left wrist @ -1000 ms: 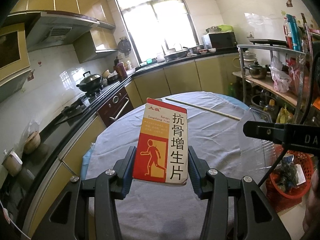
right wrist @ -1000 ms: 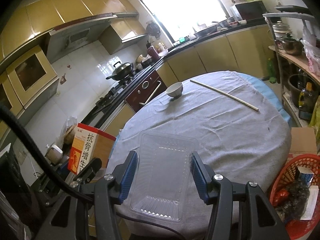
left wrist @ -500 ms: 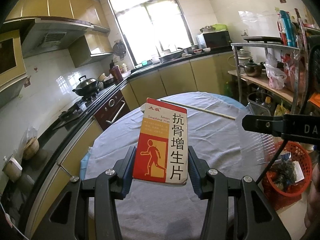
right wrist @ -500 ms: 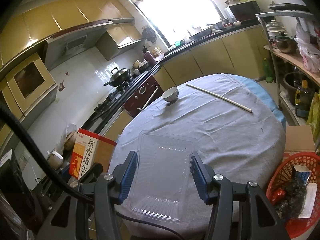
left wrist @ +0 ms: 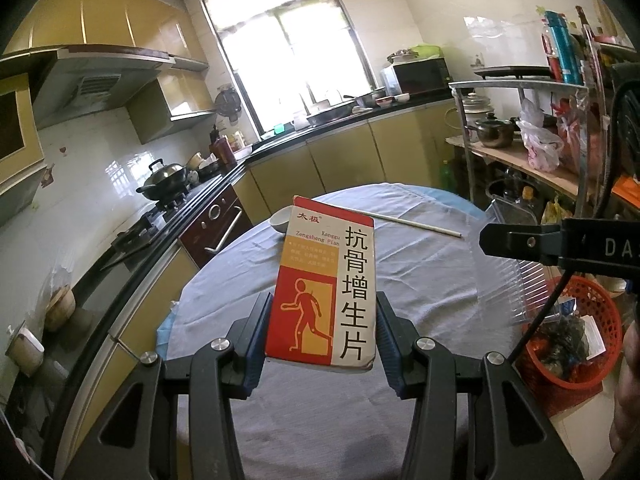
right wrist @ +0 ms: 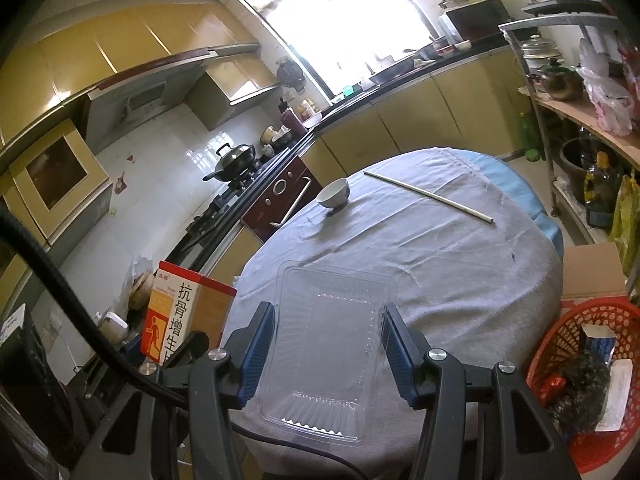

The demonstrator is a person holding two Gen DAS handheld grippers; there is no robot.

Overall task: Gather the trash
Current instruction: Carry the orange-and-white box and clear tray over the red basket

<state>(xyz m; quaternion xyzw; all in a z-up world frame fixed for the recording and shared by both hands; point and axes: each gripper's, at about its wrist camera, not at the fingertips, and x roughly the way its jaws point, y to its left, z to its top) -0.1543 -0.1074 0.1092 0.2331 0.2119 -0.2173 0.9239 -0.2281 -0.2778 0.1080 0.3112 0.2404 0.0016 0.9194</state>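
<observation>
My left gripper (left wrist: 323, 336) is shut on a red, orange and white medicine box (left wrist: 325, 284) and holds it upright above the near edge of the round table (left wrist: 424, 280). The box also shows at the left of the right wrist view (right wrist: 176, 316). My right gripper (right wrist: 328, 354) is shut on a clear plastic tray (right wrist: 324, 344), held above the table's near edge; that tray shows at the right of the left wrist view (left wrist: 508, 276). A red mesh trash basket (right wrist: 592, 384) with trash in it stands on the floor to the right of the table.
A white bowl (right wrist: 334, 196) and a long pale stick (right wrist: 428, 198) lie on the far part of the grey tablecloth. A cardboard box (right wrist: 592, 268) stands behind the basket. A metal shelf rack (left wrist: 532, 152) stands at the right, the counter with stove (left wrist: 164, 204) at the left.
Both grippers have drawn back and up a little from the table, each still holding its item. The basket shows more fully at the right.
</observation>
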